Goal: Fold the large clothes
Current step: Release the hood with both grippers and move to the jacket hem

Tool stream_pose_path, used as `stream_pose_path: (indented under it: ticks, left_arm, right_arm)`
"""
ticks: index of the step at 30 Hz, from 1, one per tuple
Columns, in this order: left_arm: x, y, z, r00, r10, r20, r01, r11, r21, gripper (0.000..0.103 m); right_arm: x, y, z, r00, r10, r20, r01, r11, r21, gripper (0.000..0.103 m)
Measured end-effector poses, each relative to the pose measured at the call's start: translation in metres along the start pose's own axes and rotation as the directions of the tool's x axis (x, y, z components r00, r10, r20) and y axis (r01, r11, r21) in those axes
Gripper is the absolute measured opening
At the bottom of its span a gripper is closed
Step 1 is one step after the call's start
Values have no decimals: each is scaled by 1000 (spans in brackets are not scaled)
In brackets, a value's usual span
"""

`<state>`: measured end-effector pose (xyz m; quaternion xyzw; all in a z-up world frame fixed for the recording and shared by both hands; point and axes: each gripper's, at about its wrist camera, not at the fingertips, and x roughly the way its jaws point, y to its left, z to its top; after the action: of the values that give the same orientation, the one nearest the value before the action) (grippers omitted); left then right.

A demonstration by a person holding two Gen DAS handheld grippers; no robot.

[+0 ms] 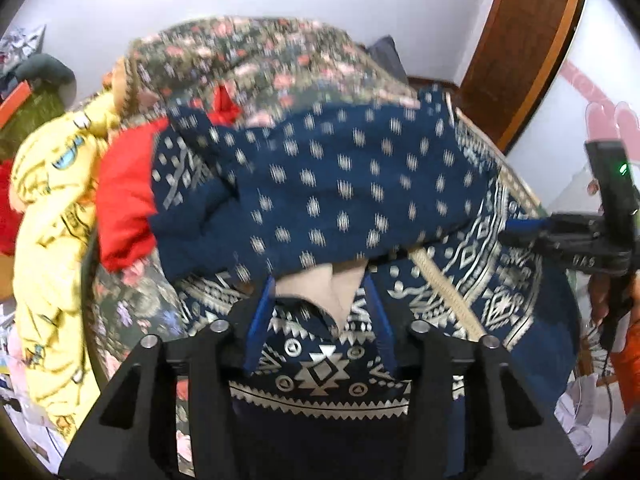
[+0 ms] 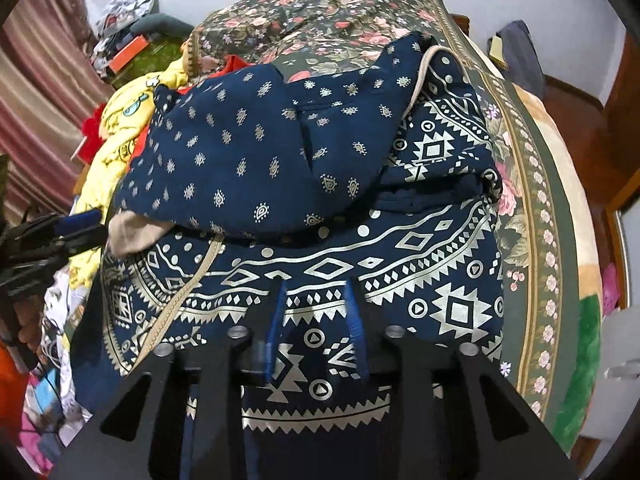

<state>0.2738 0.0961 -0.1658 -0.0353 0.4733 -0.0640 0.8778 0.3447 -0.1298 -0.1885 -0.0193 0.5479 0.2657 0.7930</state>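
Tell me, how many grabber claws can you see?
2. The left black two-finger gripper sits over the near edge of the navy silver-patterned garment on the floral bed cover. The right black two-finger gripper is beside it, over the same edge.

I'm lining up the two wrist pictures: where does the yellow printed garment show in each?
Left wrist: the yellow garment runs down the left edge, beside red cloth.
Right wrist: it peeks out upper left, behind the navy patterned garment.
Shared landmark: the floral bedspread beyond the navy cloth.
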Motion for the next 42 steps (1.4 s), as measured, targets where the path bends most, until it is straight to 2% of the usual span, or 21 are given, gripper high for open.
stream_pose_path:
  ticks: [1,3,5,8,11,14,16,18,22,24,26,27,28,32,35,38,40,42]
  left_arm:
    - [-4,2,4,1000,-7,15,7,1000,-11,51]
    - [-4,5,14,999,3,35,-2,999,-34,58]
    - [3,6,21,999,29,39,-28,999,-45,58]
    - [25,13,32,998,54,14,-53,997,-46,58]
    - [52,28,35,996,88,-30,-90,991,-102,58]
    - [74,43,31,996,40,-79,-54,980,-190,58]
    - [81,43,27,995,-8,-99,-14,977,-213,52]
    - [78,31,22,996,-28,-85,13,985,-171,51]
    - [75,-9,8,996,-11,-83,12,1000,8,51]
    - [78,-27,-3,996,54,-71,-48,995,91,53]
    - [77,-32,-7,995,87,-42,-82,989,122,53]
    - [76,-32,-8,995,91,-35,-86,989,118,53]
    - [73,-30,-8,996,89,-33,-85,991,102,54]
    - [51,-12,-8,997,69,-19,-68,996,52,56]
    - [31,8,-3,994,103,29,-104,995,11,64]
    - [20,39,2,978,196,66,-193,980,-47,69]
    - [21,62,-1,974,222,50,-216,971,-104,69]
    - [26,79,-11,978,209,7,-206,967,-152,69]
  right_arm:
    - [-1,-1,0,1000,6,5,-6,1000,8,43]
    - [-6,-1,0,999,29,26,-30,999,23,45]
    - [-7,-1,1,998,50,27,-51,998,33,45]
    - [-4,-3,3,996,84,33,-86,994,64,46]
    - [5,-5,8,994,110,27,-113,988,102,46]
    - [15,-5,14,994,108,18,-110,986,125,46]
    - [17,-4,18,996,93,16,-94,988,121,46]
    - [13,-2,21,996,87,26,-89,990,107,46]
    - [0,5,34,995,49,83,-54,997,56,46]
    - [-1,11,42,994,27,101,-30,999,28,46]
    - [5,15,49,994,1,105,-2,1000,6,55]
    - [12,16,52,995,-17,100,17,1000,-3,65]
    - [22,18,52,995,-45,92,46,999,-11,68]
    - [53,15,48,994,-110,7,110,993,-50,68]
    - [44,16,43,992,-121,32,123,988,-90,68]
    - [31,13,41,991,-125,40,128,988,-91,68]
    - [23,7,38,992,-111,52,114,991,-70,68]
    - [14,-3,32,994,-92,51,94,995,-31,68]
